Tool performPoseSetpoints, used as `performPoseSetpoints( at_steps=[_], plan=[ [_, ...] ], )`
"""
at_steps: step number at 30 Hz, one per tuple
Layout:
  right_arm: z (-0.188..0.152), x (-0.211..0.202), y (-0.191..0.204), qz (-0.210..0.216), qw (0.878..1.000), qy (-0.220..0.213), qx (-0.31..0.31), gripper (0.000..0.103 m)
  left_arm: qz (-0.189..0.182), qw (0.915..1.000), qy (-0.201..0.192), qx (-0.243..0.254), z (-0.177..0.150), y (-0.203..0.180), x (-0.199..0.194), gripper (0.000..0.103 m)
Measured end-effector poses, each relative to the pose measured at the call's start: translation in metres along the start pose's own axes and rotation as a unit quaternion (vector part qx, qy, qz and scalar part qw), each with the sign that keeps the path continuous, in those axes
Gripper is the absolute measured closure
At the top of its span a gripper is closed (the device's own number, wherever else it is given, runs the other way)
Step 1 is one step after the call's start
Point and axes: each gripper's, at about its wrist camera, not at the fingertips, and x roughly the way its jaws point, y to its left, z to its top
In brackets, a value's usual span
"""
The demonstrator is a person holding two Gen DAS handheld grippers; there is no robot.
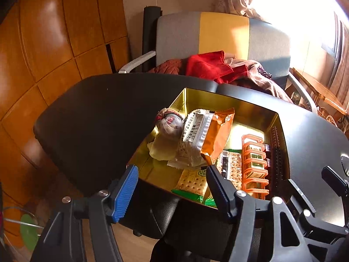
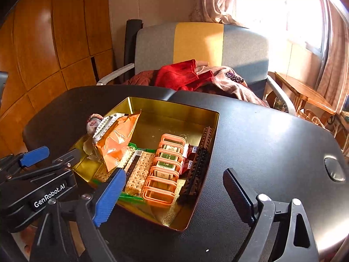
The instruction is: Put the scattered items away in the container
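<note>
Container: gold tin box stands on the black table, near its front edge, so both hands reach it easily.
Snack packets: an orange packet and a white striped packet lean in a loose heap at the left side of the tin, on top of a small round wrapped item; I judge they were dropped in, not laid flat.
Crackers: clear-wrapped cracker packs lie flat on the tin floor, which keeps room for things above.
Orange holder: an orange plastic rack with small green-labelled boxes lies along the right part, beside dark brown strips against the right wall.
Left gripper: left gripper hovers over the near rim of the tin, its jaws partly apart and nothing between them.
Right gripper: right gripper hangs over the near corner with jaws spread wide and empty; no pad touches any item.
Table top: around the tin I see no scattered item, only a dark oval fitting at the right.
Judgement: the tidying seems nearly finished or finished, because everything visible is already inside.
</note>
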Motion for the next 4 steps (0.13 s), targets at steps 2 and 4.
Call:
performPoseSetpoints(
  at_steps=[2,4],
  plan=[
    [-0.0003,-0.0003,0.0004,-0.003,1.000,-0.002,-0.002,0.011,0.000,1.0000,-0.005,0.004,0.0007,-0.0016,-0.0007,0.045],
    [0.0008,-0.0011,0.0008,-0.007,1.000,-0.005,-0.004,0.011,-0.005,1.0000,-0.004,0.001,0.0027,-0.0021,0.0005,0.045]
  ],
)
